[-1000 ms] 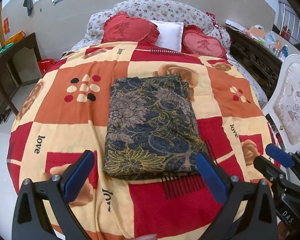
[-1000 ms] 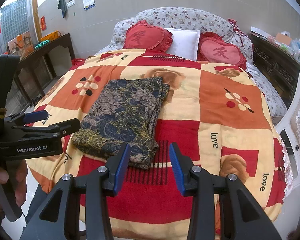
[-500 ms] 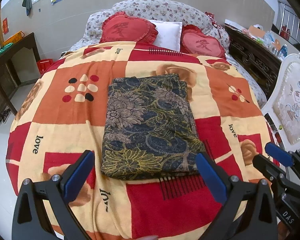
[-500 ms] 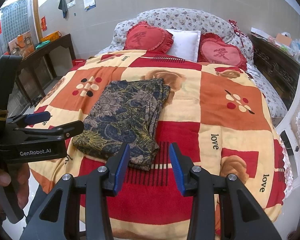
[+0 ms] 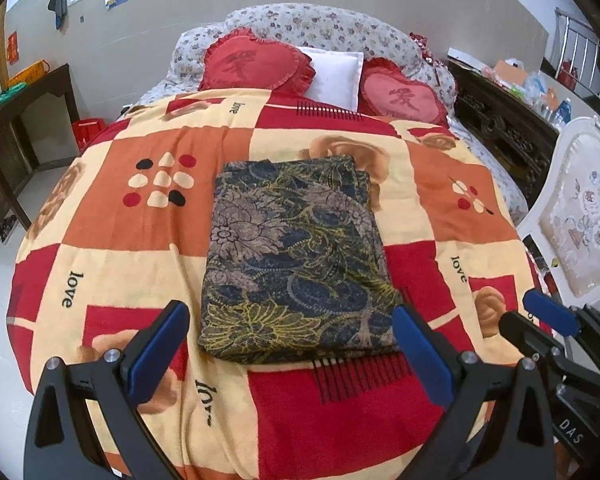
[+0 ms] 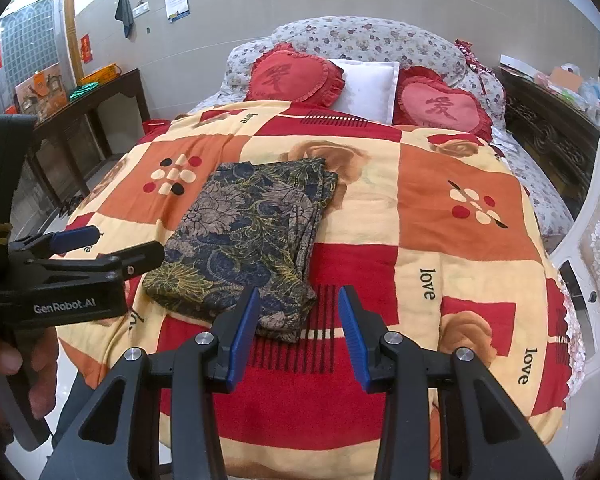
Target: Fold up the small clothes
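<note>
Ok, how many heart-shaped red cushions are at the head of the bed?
2. One heart cushion sits left of the white pillow, the other heart cushion right of it, both leaning against the floral headboard. None seem hidden.

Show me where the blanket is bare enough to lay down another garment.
Bare blanket lies right of the folded floral cloth, up to the white chair. A narrower patch lies left of the cloth. Crowded only at the head: heart cushions and white pillow.
</note>
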Available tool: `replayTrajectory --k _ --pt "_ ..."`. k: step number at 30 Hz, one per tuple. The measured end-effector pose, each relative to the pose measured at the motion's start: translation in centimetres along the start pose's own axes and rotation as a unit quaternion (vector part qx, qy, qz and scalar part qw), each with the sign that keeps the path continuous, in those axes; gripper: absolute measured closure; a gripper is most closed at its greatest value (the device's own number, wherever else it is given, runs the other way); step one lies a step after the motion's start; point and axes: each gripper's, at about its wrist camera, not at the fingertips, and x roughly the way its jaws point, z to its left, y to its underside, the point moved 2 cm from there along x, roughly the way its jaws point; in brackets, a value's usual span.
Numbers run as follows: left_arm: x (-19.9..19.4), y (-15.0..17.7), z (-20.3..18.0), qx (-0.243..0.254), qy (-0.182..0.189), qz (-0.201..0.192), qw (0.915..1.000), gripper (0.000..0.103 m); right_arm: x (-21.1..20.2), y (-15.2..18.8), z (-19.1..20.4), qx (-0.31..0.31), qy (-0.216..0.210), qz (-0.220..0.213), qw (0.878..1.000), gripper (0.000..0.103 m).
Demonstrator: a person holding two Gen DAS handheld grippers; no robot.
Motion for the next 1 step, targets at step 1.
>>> replayTrajectory --k 1 --pt "-0.02 -0.07 0.04 0.003 0.002 0.000 1.0000 0.000 0.02 0.08 -0.02 0.001 0.000 0.001 1.000 0.061"
